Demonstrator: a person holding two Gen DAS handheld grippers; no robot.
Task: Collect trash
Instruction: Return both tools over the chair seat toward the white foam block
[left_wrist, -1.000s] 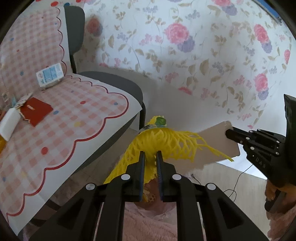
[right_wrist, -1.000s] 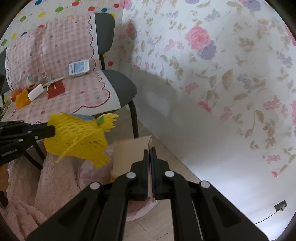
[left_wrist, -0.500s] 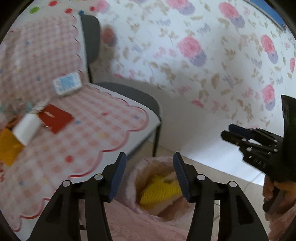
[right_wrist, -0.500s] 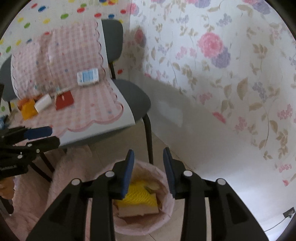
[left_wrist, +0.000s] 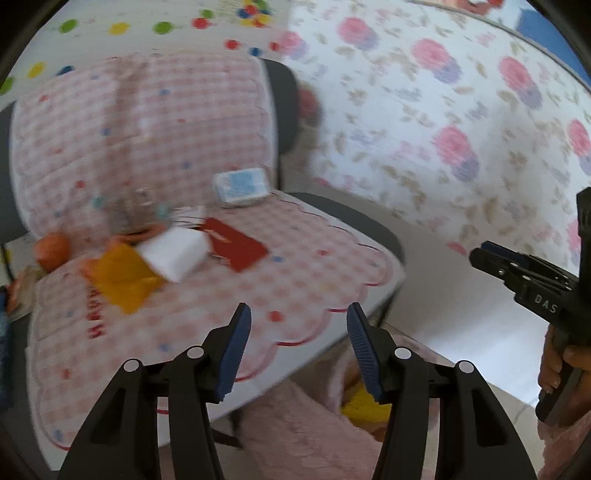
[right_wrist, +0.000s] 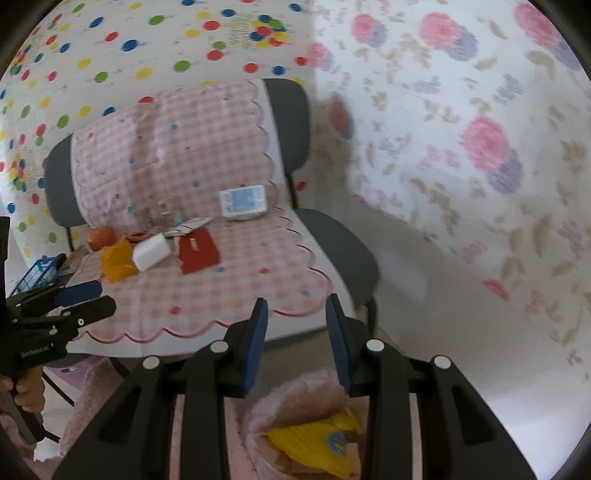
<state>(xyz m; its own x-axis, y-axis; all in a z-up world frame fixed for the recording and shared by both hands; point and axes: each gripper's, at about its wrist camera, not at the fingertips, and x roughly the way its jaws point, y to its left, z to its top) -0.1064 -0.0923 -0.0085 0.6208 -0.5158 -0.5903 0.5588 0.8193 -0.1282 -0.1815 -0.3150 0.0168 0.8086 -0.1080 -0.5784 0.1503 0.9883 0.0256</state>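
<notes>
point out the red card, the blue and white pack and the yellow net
red card (right_wrist: 199, 250): right wrist view, its flat face
blue and white pack (right_wrist: 243, 202): right wrist view, its top
yellow net (right_wrist: 314, 443): right wrist view, its mesh

White letters "DAS" stand on the right gripper (left_wrist: 476, 254)'s black body.

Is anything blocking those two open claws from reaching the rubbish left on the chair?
Nothing visible does. The left gripper and right gripper, both open and empty, face the red card and white block on the checked cloth with only open air between.
</notes>
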